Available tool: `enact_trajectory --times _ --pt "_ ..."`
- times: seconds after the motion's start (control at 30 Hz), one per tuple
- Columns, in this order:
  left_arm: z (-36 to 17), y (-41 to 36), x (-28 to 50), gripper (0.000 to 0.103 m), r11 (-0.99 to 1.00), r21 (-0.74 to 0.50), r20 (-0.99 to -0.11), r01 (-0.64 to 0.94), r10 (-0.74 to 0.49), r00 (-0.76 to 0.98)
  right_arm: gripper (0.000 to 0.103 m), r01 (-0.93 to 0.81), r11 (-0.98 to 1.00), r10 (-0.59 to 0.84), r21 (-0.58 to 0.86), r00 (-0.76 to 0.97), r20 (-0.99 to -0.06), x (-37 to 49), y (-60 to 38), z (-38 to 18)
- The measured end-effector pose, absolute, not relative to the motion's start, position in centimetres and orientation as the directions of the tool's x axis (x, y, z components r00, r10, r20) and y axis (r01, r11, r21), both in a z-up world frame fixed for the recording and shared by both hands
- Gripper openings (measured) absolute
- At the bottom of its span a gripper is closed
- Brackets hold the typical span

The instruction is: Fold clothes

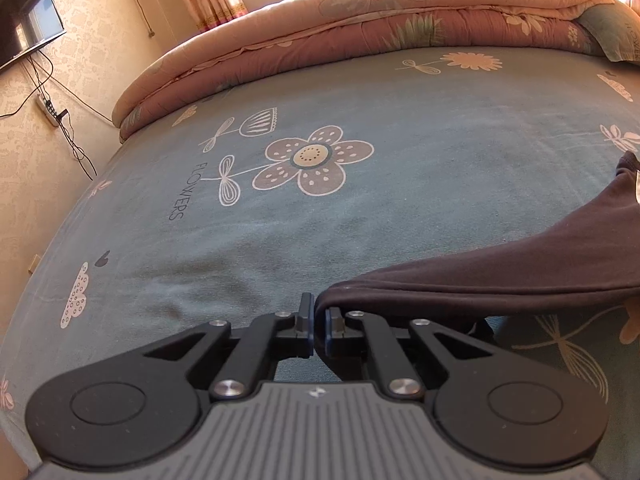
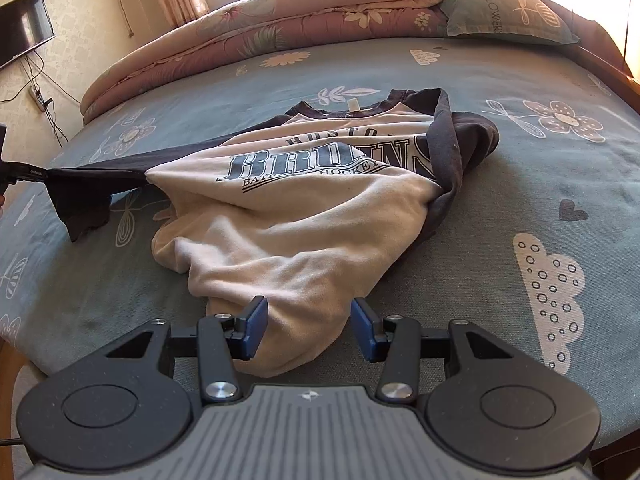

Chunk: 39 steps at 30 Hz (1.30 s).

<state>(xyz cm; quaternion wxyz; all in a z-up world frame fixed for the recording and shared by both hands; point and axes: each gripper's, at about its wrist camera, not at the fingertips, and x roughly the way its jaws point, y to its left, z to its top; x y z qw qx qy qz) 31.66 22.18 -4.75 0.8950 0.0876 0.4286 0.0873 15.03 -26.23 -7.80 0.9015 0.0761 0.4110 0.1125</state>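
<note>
Gripping the end of a dark sleeve (image 1: pixel 500 276), the left tool (image 1: pixel 319 326) has its jaws clenched on the cloth, and in the left wrist view the sleeve runs taut to the right above the blue flowered bed sheet (image 1: pixel 360 220). In the right wrist view the sweatshirt (image 2: pixel 304 208) lies crumpled in the middle of the bed, print up, its cream body bunched toward the camera, the other dark sleeve (image 2: pixel 456 152) folded over its right side. The right tool (image 2: pixel 308 330) is released, jaws wide apart, with the bunched hem lying between them but not pinched. I judge that the garment is being spread out flat, with one sleeve stretched sideways. The next move probably calls for the right tool to close on the hem and smooth the body.
</note>
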Motion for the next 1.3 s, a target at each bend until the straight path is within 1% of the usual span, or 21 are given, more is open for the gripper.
enact_trajectory --times 0.03,0.07,0.2,0.27,0.33,0.37,0.43,0.57,0.63,0.7,0.8,0.97,1.03,1.13,1.23,1.3 --pt "-4.9 22.3 31.6 0.012 0.975 0.210 -0.764 -0.067 0.206 0.611 0.052 -0.141 0.962 0.268 0.232 0.638 -0.722 15.1 -26.3 -7.8" --pt "-5.0 22.1 31.4 0.012 0.976 0.211 -0.769 -0.045 0.194 0.609 0.052 -0.143 0.961 0.271 0.235 0.637 -0.722 15.1 -26.4 -7.8" --pt "-5.6 19.3 30.1 0.013 0.949 0.299 -0.775 0.098 0.182 0.605 0.052 -0.153 0.958 0.284 0.243 0.628 -0.725 15.4 -25.9 -8.0" --pt "-5.6 17.9 29.3 0.014 0.942 0.300 -0.783 0.153 0.151 0.604 0.052 -0.164 0.956 0.292 0.244 0.626 -0.723 15.4 -25.6 -8.0" --pt "-5.5 16.8 28.6 0.026 0.933 0.296 -0.789 0.205 0.119 0.603 0.052 -0.177 0.954 0.300 0.244 0.625 -0.721 15.4 -25.2 -7.9" --pt "-5.4 16.2 28.2 0.029 0.928 0.301 -0.788 0.221 0.111 0.605 0.052 -0.182 0.953 0.303 0.244 0.626 -0.719 15.3 -25.2 -7.9" --pt "-5.3 15.2 27.4 0.041 0.916 0.309 -0.787 0.255 0.096 0.610 0.053 -0.189 0.950 0.310 0.247 0.627 -0.715 15.1 -25.0 -7.7" --pt "-5.0 13.0 25.8 0.044 0.890 0.325 -0.784 0.320 0.064 0.618 0.054 -0.190 0.947 0.320 0.258 0.628 -0.709 14.9 -25.3 -7.7" --pt "-4.9 12.0 25.0 0.048 0.873 0.334 -0.783 0.355 0.048 0.621 0.054 -0.188 0.946 0.322 0.263 0.630 -0.707 14.8 -25.4 -7.8" --pt "-5.1 10.9 24.3 0.052 0.840 0.372 -0.777 0.395 0.048 0.628 0.055 -0.189 0.944 0.327 0.270 0.629 -0.705 14.8 -25.5 -7.8" --pt "-5.7 9.8 23.6 0.056 0.802 0.422 -0.765 0.424 0.064 0.641 0.055 -0.192 0.942 0.332 0.274 0.631 -0.701 14.7 -25.6 -7.8" --pt "-7.4 7.4 23.8 0.057 0.777 0.431 -0.761 0.458 0.040 0.647 0.056 -0.193 0.940 0.339 0.281 0.626 -0.702 14.8 -25.5 -8.1" --pt "-8.4 5.9 24.4 0.061 0.772 0.427 -0.756 0.470 0.019 0.655 0.056 -0.195 0.939 0.340 0.282 0.624 -0.703 14.9 -25.4 -8.1" --pt "-10.1 3.8 25.4 0.062 0.767 0.417 -0.748 0.488 -0.015 0.663 0.059 -0.193 0.942 0.334 0.275 0.624 -0.707 14.9 -25.4 -8.1" --pt "-12.1 1.7 26.4 0.062 0.746 0.452 -0.722 0.490 -0.017 0.692 0.060 -0.182 0.945 0.325 0.272 0.622 -0.713 15.0 -25.8 -8.3" --pt "-13.1 0.7 26.9 0.063 0.732 0.493 -0.682 0.470 -0.011 0.731 0.060 -0.173 0.948 0.317 0.269 0.619 -0.719 15.2 -26.1 -8.5"
